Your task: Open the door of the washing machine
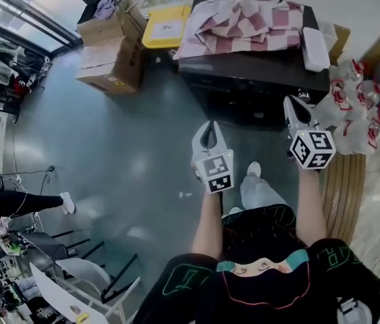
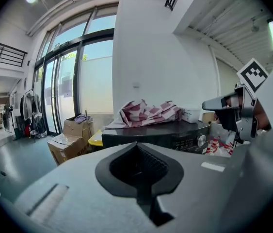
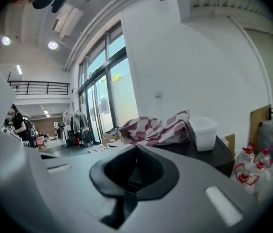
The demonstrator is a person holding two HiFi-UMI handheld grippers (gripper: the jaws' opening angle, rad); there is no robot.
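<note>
The black washing machine [image 1: 250, 73] stands against the wall, straight ahead of the person. On its top lie a red-and-white checkered cloth [image 1: 240, 22] and a white plastic box [image 1: 315, 48]. Just before its front, not touching it, are the two grippers. The left gripper [image 1: 208, 133] and the right gripper [image 1: 298, 110] both have their jaws fully together, with nothing between them. Cardboard boxes [image 1: 112, 52] and a yellow bin [image 1: 166, 25] stand left of the machine, and plastic bottles [image 1: 355, 106] stand right of it.
</note>
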